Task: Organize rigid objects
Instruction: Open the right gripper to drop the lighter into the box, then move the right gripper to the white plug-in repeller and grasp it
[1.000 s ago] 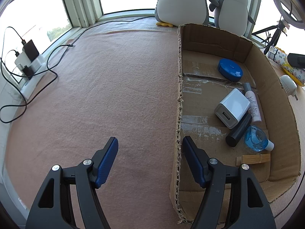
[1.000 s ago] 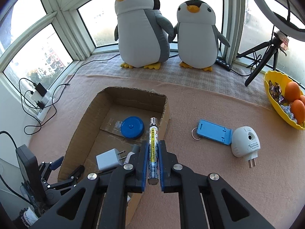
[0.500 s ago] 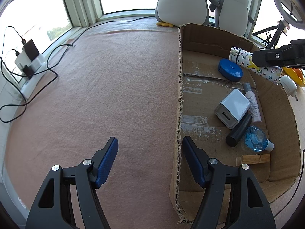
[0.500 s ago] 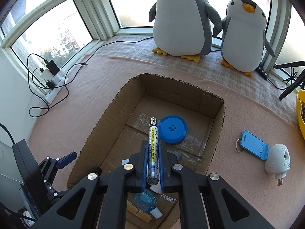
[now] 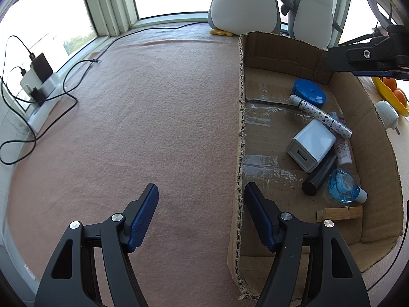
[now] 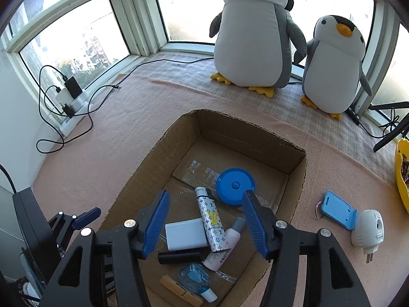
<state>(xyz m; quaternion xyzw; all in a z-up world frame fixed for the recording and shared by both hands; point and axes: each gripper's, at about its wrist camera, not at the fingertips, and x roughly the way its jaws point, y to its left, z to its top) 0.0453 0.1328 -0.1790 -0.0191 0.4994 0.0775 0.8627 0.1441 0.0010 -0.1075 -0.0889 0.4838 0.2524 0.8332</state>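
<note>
Cardboard fills the right half of the left wrist view: an open box [image 5: 378, 138] stands on a pink felt cloth [image 5: 153, 117]. The left gripper [image 5: 202, 202] is at the bottom of the frame with its jaws wide and nothing between them; one blue pad is over the cloth, the other is just beside the box's near wall. Inside the box a patterned lighter [image 5: 322, 115] lies slanted, its cap end touching a round blue case [image 5: 309, 94] and its other end resting over a white charger [image 5: 310, 145]. Below the charger lie a black tube [image 5: 319, 176], a blue clear bottle [image 5: 343, 185] and a wooden clothespin [image 5: 340, 213]. A pink-white tube [image 5: 342, 151] is partly under the lighter. At the upper right edge part of the right gripper [image 5: 368, 58] hangs over the box. Two plush penguins [image 5: 245, 2] stand at the top.

In the right wrist view the right gripper [image 6: 205, 220] is in the lower middle, above the box [image 6: 153, 163]. Its jaws have just been opening and now stand apart; the pads press on nothing. The lighter [image 6: 212, 222] lies free on the box floor between and below them, resting on the charger [image 6: 185, 234] and the pink-white tube [image 6: 225, 250]. The round blue case [image 6: 235, 185] is just above it in the frame. To the right, outside the box, lie a blue phone stand [image 6: 337, 209] and a white plug device [image 6: 368, 227], touching each other. The left gripper [image 6: 81, 220] shows at the lower left.
</note>
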